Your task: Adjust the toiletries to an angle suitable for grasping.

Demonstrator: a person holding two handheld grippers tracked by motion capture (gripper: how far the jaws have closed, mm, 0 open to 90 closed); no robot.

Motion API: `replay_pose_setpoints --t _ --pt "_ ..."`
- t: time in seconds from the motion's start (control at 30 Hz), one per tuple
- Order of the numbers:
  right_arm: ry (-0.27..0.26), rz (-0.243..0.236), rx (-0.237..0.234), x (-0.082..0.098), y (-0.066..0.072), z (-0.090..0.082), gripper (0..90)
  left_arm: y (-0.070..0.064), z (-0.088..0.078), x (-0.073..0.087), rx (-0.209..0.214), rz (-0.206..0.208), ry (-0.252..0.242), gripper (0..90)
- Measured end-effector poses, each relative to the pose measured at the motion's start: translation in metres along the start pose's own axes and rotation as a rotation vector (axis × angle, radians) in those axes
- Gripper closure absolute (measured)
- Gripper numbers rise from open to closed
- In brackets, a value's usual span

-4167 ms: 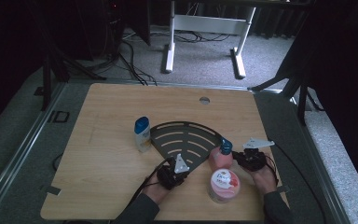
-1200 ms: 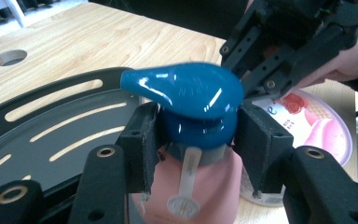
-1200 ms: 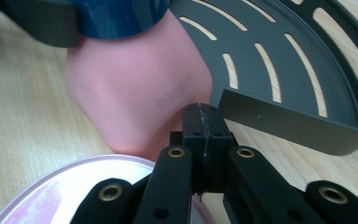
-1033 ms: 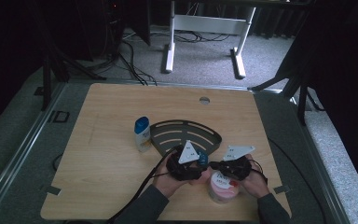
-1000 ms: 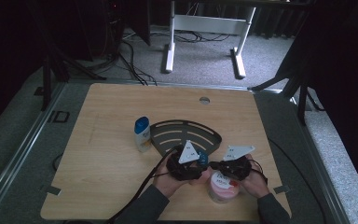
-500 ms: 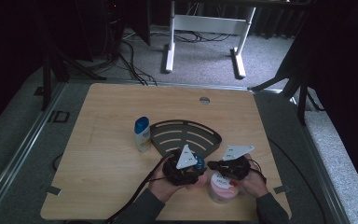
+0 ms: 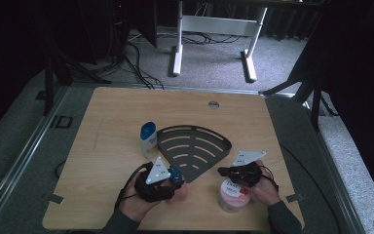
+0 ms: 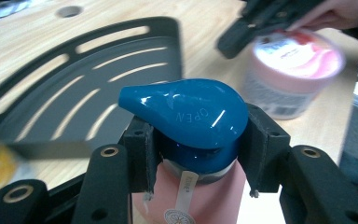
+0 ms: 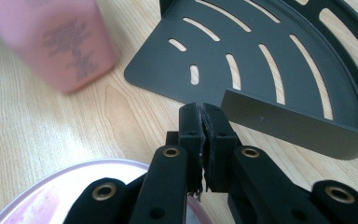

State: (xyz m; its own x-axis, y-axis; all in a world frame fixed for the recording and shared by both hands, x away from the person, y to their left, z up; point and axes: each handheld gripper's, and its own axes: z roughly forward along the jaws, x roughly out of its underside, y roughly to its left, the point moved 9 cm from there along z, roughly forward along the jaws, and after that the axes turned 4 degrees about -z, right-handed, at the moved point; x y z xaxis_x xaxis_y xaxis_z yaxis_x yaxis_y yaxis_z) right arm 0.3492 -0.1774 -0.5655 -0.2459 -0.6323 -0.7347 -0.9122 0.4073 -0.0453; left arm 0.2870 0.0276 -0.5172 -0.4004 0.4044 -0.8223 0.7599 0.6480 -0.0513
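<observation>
Beside the black slotted corner shelf (image 7: 193,148), the left claw (image 8: 198,154) gripped a pink bottle with blue cap (image 8: 186,121); next, likely setting it inside. The right claw (image 9: 204,122) sat closed, empty.

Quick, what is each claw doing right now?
Left gripper: closed on the pink bottle at its blue cap.
Right gripper: shut, holding nothing, above the pink tub.

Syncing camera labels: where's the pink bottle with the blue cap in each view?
High view: pink bottle, lower centre, in the left tongs.
Left gripper view: bottom centre, clamped below its blue cap.
Right gripper view: top left, blurred.
Shared landmark: black corner shelf.
</observation>
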Motion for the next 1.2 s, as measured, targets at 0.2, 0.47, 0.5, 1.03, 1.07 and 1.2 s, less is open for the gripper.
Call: replay_pose_setpoints --t 0.2,0.47,0.5,1.03,1.07,1.2 --pt "0.010 -0.010 -0.002 0.000 0.002 0.003 87.0 0.013 -0.009 0.008 -0.008 -0.024 -0.010 44.5" --pt "0.002 0.005 0.011 0.002 -0.003 -0.003 86.4 0.008 -0.030 0.022 -0.024 -0.031 -0.046 56.7" --pt "0.001 0.005 0.011 0.002 -0.003 -0.003 86.4 0.007 -0.033 0.021 -0.027 -0.032 -0.055 60.4" --pt "0.005 -0.012 -0.003 0.001 0.000 0.000 87.4 -0.026 0.009 0.019 0.017 0.049 -0.014 90.0" --pt "0.005 -0.012 -0.001 0.001 -0.001 0.000 87.5 -0.025 0.012 0.020 0.007 0.048 -0.004 90.0" --pt "0.003 -0.002 0.004 0.002 -0.002 -0.002 87.6 -0.024 0.016 0.020 0.006 0.045 0.009 90.0"
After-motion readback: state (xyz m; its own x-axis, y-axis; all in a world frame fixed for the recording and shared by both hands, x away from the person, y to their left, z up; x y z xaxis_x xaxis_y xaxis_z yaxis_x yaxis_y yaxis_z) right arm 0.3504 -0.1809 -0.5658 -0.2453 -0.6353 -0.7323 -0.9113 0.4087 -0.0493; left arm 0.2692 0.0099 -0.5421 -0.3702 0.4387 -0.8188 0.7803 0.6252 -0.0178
